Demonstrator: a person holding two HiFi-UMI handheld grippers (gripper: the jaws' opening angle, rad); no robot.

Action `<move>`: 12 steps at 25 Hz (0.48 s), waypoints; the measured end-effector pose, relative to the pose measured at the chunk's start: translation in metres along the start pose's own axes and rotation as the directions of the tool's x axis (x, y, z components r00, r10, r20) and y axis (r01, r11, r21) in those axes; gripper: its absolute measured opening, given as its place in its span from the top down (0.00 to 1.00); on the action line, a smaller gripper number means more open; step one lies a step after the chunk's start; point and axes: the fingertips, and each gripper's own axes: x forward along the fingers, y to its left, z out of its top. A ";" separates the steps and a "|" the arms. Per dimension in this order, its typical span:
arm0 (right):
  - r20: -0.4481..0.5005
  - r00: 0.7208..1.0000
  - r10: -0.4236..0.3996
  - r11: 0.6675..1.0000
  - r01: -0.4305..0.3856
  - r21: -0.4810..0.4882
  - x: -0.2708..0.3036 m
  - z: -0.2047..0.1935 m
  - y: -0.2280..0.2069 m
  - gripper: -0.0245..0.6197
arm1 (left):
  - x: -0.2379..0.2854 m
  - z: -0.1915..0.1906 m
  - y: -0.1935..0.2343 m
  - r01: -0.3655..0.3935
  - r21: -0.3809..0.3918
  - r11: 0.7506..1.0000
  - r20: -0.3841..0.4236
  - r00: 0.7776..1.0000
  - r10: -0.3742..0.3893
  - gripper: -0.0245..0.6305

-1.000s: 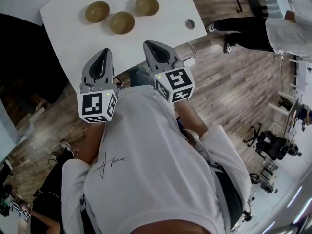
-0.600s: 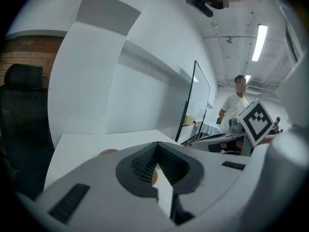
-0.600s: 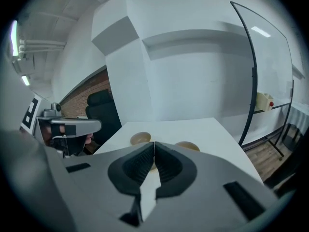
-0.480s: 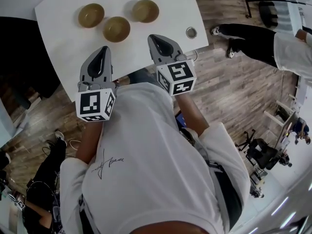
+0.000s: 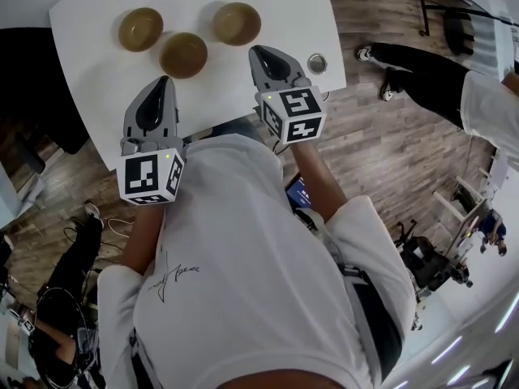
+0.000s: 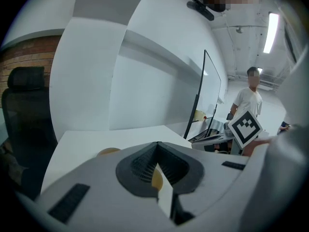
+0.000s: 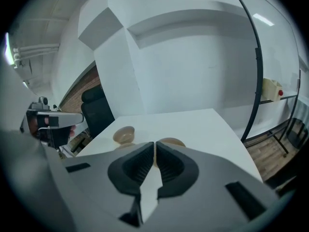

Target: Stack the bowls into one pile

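Three bowls [image 5: 182,54] sit apart on table [image 5: 276,6], upper left of frame; none stacked; left gripper [image 5: 160,83] and right gripper [image 5: 258,52] both clenched, empty; both have edged closer to bowls over last second; reach only beginning.

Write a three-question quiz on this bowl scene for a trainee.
1. How many bowls sit on the white table?
2. True or false: two of the bowls are already stacked.
3. The right tool has its jaws: A) together and empty, B) clamped on a bowl, C) wide apart.

Key: 1. Three. 2. False, none sits inside another. 3. A.
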 end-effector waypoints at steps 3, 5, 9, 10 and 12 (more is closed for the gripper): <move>-0.021 1.000 -0.002 1.000 0.002 0.018 0.011 -0.006 -0.017 0.94 | 0.006 -0.002 0.000 -0.020 -0.006 1.000 -0.010 1.000 0.020 0.95; -0.037 0.999 0.000 1.000 0.001 0.031 0.017 -0.010 -0.029 0.93 | 0.011 -0.003 -0.001 -0.035 -0.011 0.999 -0.015 0.999 0.034 0.95; -0.074 0.997 0.007 0.999 -0.003 0.053 0.030 -0.019 -0.046 0.85 | 0.016 -0.005 -0.002 -0.059 -0.027 0.998 -0.022 0.998 0.059 0.95; -0.081 0.997 0.009 0.998 -0.005 0.057 0.033 -0.021 -0.049 0.86 | 0.016 -0.006 -0.002 -0.067 -0.031 0.997 -0.024 0.998 0.066 0.95; -0.091 0.996 0.010 0.998 -0.005 0.060 0.039 -0.025 -0.054 0.86 | 0.016 -0.007 -0.001 -0.083 -0.042 0.996 -0.026 0.996 0.082 0.95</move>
